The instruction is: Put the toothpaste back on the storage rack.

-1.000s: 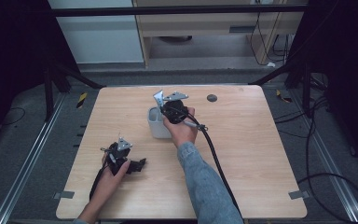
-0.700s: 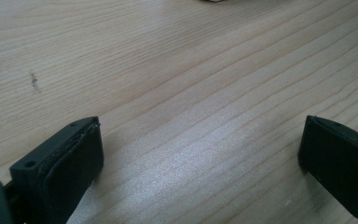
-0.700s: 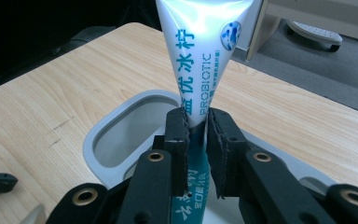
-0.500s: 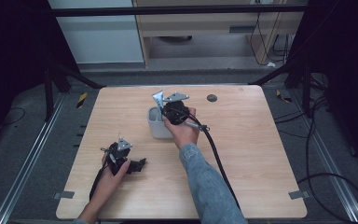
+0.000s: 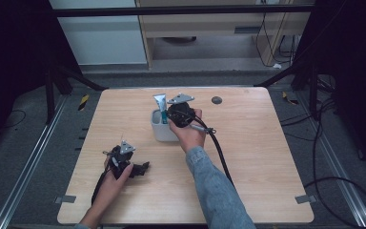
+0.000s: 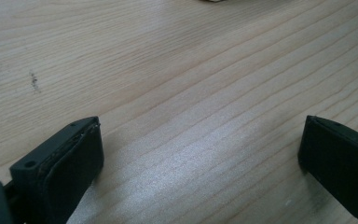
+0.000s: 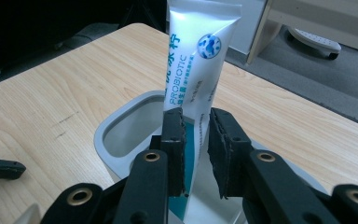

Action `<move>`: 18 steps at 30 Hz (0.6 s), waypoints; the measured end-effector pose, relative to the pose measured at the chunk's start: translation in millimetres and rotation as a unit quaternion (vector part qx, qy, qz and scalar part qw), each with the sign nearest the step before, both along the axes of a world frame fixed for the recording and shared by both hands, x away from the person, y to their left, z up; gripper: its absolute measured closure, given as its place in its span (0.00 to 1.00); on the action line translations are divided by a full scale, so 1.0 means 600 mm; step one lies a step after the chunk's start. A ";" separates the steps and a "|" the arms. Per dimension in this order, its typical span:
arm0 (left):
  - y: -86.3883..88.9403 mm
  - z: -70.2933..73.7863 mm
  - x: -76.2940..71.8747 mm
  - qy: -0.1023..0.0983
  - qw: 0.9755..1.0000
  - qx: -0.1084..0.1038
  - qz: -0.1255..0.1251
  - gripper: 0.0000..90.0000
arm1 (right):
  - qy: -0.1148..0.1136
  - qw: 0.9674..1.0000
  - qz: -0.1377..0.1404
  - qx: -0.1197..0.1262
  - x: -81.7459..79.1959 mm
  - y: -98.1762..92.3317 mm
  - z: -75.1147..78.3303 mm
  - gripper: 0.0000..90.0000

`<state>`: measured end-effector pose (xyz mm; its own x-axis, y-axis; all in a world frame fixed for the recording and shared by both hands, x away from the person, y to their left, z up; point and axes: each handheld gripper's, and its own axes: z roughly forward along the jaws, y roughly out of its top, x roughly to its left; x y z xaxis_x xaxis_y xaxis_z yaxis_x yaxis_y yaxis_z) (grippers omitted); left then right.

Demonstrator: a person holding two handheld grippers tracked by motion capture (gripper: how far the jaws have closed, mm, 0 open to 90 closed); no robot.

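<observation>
Between the earlier high views and this one we find little movement: the right gripper (image 5: 171, 110) stands at the same spot over the white holder (image 5: 158, 128), and the toothpaste tube (image 5: 160, 102) stands upright in it as it did a second ago. What has changed is the grip — the jaws of the right gripper have just been opening by a small amount, with the tube between them. We read this as the release step: the tube is already seated in the holder, and the placing appears nearly complete.

In the right gripper view, the two black jaws stand a narrow way apart on either side of the tube (image 7: 193, 93). The left-hand pad (image 7: 173, 149) lies against or just beside the tube's face; the right-hand pad (image 7: 223, 154) shows a thin gap. We judge that the pads no longer press — the jaws are slightly spread, not pinching. The tube's lower end sits inside the holder (image 7: 121, 126), its crimped end upward, tilted a little.

The left gripper (image 5: 140, 169) lies low on the counter (image 5: 248, 157) near the front edge, well apart from the holder. In the left gripper view its jaws are spread wide over bare wood, one pad (image 6: 70, 168) at each side, with nothing between them.

Next we would expect a wider opening and a lift clear — taking care not to drag the tube over.
</observation>
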<state>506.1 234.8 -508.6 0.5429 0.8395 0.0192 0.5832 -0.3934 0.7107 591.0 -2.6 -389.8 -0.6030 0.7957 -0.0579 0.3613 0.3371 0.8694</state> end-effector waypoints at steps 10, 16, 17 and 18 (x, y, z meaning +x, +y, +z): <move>0.000 0.000 0.000 -0.001 1.000 -0.001 0.001 0.00 | 0.002 1.000 0.001 -0.009 -0.003 -0.016 0.011 0.80; 0.000 0.000 0.000 -0.001 1.000 -0.001 0.001 0.00 | 0.000 1.000 -0.002 -0.011 -0.005 -0.027 0.018 0.75; 0.000 0.000 0.000 -0.001 1.000 -0.001 0.001 0.00 | 0.000 1.000 -0.004 -0.010 -0.006 -0.029 0.020 0.73; 0.000 0.000 0.000 -0.001 1.000 -0.001 0.001 0.00 | -0.001 1.000 -0.006 -0.009 -0.006 -0.031 0.021 0.71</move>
